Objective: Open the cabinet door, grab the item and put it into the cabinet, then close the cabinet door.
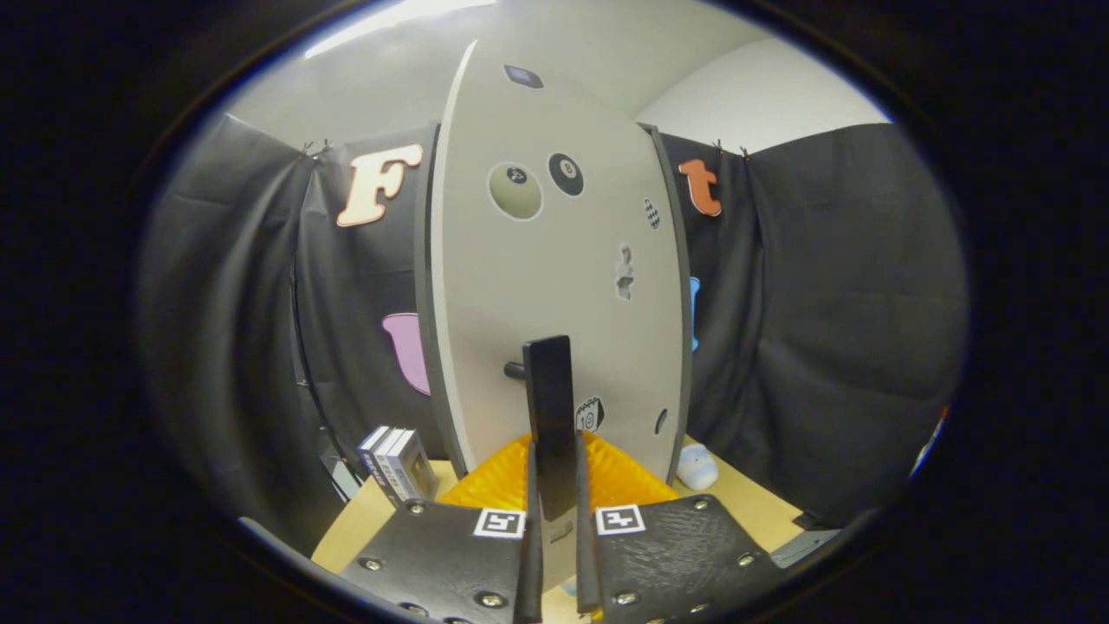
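Gripper view: we see a small boxed item (pixel 400 462) on the worktop (pixel 346 537) beside the cabinet door (pixel 554 286), a pale rounded object (pixel 697 466) on the other side, and an orange mat (pixel 502 481) at the foot of the door. Our claw (pixel 554 485), level and facing the door, is closed on the upright dark handle (pixel 549 407) with both fingers pressing it.

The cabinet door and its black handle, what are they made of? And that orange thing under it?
The cabinet door looks like painted board, matte and pale, with stickers on it. Its handle, a flat bar, seems smooth plastic or coated metal; hard to say which. The gripper has both fingers closed on that handle. The orange mat looks like ribbed soft plastic or rubber, slightly glossy.
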Demonstrator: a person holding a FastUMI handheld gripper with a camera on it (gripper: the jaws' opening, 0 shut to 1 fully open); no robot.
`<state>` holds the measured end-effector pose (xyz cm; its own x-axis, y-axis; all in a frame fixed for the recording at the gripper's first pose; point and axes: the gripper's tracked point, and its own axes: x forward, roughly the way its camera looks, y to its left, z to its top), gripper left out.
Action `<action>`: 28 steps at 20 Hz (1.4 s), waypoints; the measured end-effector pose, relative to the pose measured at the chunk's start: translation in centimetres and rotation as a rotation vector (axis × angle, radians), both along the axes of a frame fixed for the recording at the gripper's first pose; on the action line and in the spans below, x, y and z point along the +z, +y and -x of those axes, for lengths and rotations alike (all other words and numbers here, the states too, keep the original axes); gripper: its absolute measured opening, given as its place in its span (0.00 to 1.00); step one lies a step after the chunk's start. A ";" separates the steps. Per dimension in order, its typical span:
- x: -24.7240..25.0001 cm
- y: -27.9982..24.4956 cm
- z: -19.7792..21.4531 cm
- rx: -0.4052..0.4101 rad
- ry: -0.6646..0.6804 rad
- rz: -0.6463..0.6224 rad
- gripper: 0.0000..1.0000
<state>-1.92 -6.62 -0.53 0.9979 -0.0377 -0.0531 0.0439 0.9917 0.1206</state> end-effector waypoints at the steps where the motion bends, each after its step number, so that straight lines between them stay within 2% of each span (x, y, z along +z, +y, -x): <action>1: 0.1 -0.6 0.4 -0.003 -0.002 0.001 0.15; 9: -0.5 -7.5 4.5 -0.036 0.006 0.024 0.15; 17: -0.7 -14.4 6.7 -0.036 0.008 0.030 0.15; 21: -0.8 -16.8 6.8 0.031 -0.012 0.025 0.15; 28: -1.0 -22.9 6.7 0.096 -0.039 -0.004 0.13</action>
<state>-8.58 -29.53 -1.52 0.9982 0.0584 -0.0143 -0.0562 0.9906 0.1244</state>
